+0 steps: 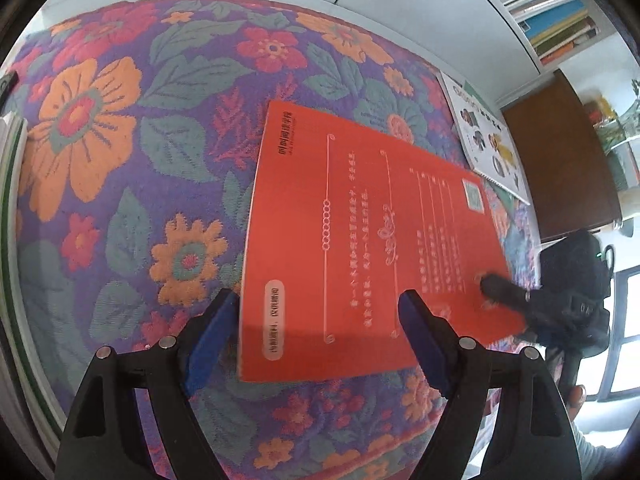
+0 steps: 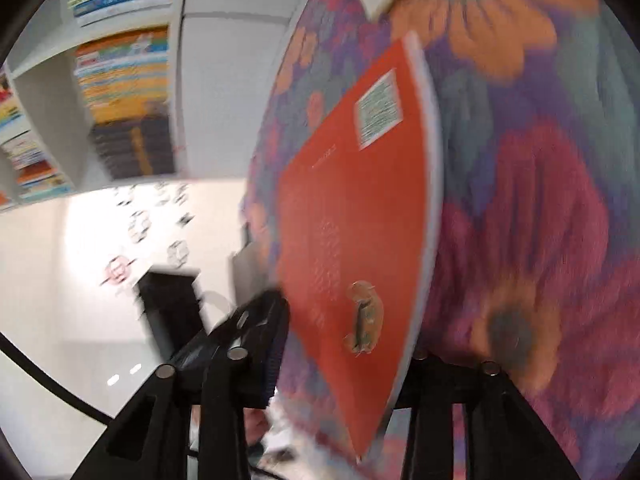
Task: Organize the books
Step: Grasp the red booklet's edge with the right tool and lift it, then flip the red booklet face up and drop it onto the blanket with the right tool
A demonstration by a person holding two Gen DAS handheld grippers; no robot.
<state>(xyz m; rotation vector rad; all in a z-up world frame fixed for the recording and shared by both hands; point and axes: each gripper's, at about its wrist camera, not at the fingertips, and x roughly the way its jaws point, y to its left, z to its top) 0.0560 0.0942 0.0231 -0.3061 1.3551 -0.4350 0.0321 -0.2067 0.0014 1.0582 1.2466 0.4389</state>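
Note:
A thin red book lies back cover up on a flowered cloth. My left gripper hovers open over the book's near end, blue-padded fingers on either side of it. In the left wrist view my right gripper's finger presses on the book's right corner. In the blurred right wrist view the red book sits tilted between my right gripper's fingers, its corner lifted off the cloth. The grip looks closed on that corner.
A white spiral-bound book lies on the cloth beyond the red one. A white bookshelf packed with books stands at the far right. A brown table and a black bag are past the cloth's right edge.

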